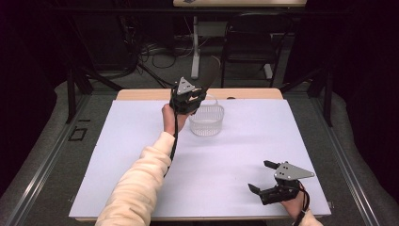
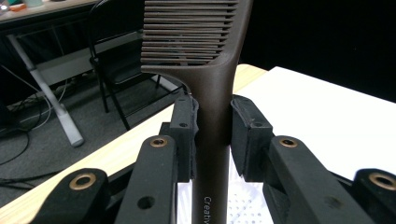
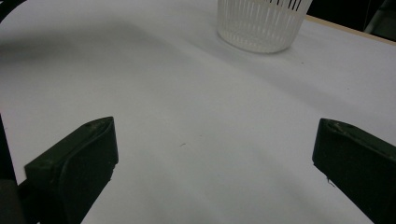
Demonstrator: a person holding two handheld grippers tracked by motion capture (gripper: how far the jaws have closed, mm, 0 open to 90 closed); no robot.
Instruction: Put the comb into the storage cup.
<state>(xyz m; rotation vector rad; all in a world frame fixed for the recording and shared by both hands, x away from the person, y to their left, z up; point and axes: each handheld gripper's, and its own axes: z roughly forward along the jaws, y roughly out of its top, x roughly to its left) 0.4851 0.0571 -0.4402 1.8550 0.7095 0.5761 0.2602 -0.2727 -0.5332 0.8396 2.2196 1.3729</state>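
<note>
Left gripper [image 1: 190,96] is hovering above the near-left rim of the basket [image 1: 207,120], raised off the sheet, jaws clamping the handle of a dark brown comb [image 2: 212,93]. In the left gripper view the pads [image 2: 184,135] are pressing the handle from both sides, the comb is standing upright with its teeth running level at the top of the frame, and white lettering is showing low on the handle. Part of the basket's perforated floor is showing directly under the handle, so the comb is sitting over the basket; whether its lower end is touching anything inside, I cannot tell. The basket is a white slatted tub, standing upright on the white sheet [image 1: 141,155] toward the far middle of the table [image 1: 244,93], whose wooden edge is showing beyond the sheet. Right gripper [image 1: 264,178] is resting low at the near right corner of the sheet, well apart from the basket, jaws spread wide with bare sheet between them. From the right gripper view the basket [image 3: 261,23] is standing far ahead with open sheet between. Beyond the table a folding chair [image 1: 249,42], a white stand leg [image 1: 195,52] and loose cables [image 1: 155,52] are lying on dark floor. The person's cream sleeve [image 1: 141,183] is crossing the left half of the sheet.
</note>
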